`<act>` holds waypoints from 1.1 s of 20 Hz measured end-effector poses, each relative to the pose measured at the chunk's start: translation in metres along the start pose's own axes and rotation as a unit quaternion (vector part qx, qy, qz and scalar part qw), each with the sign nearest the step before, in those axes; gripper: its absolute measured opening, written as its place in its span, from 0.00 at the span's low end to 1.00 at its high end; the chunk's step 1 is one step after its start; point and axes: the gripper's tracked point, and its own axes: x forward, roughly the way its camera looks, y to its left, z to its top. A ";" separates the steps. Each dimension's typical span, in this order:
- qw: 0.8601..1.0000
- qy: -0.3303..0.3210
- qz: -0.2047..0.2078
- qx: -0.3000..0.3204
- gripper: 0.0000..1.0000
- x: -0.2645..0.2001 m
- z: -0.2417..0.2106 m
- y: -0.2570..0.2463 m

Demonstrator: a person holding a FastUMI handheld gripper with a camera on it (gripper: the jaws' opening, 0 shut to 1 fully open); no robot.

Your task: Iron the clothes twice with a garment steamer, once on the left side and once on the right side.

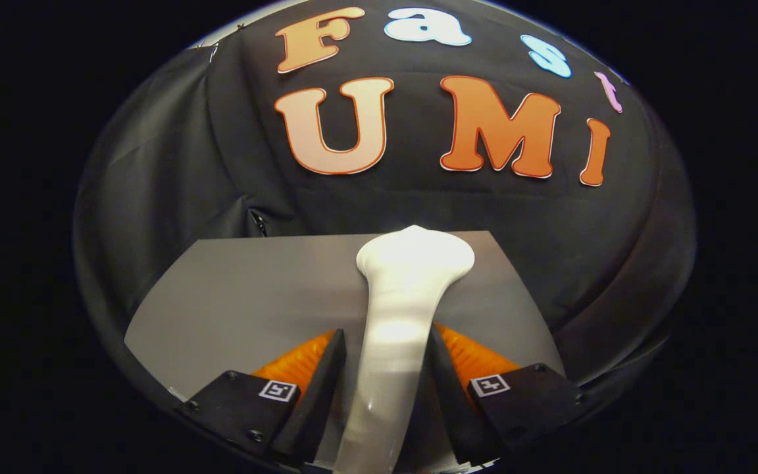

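While the fingers [385, 368] clamp the white steamer [400, 309] handle at lower centre, head above the grey counter [234, 296] | step: carrying steamer | next: likely reach the clothes, unseen.

Steamer in the grip

White steamer [400, 309], glossy, slim handle pinched between the fingers, wide head pointing ahead over the grey table.

Garment steamer [405, 309] lies between fingers [316, 388], both pressing its handle; head reaches ahead beyond fingertips. Worktop [234, 296] lies beneath steamer and gripper [385, 342]. Booth wall [175, 171] rises behind worktop's far edge.
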 end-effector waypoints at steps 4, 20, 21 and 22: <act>1.000 -0.014 0.008 0.005 0.59 -0.004 0.001 0.000; 0.987 -0.122 0.104 -0.017 0.42 -0.105 -0.007 0.018; 0.985 -0.132 0.110 -0.019 0.42 -0.118 -0.006 0.016; 0.983 -0.142 0.114 -0.020 0.42 -0.133 -0.004 0.014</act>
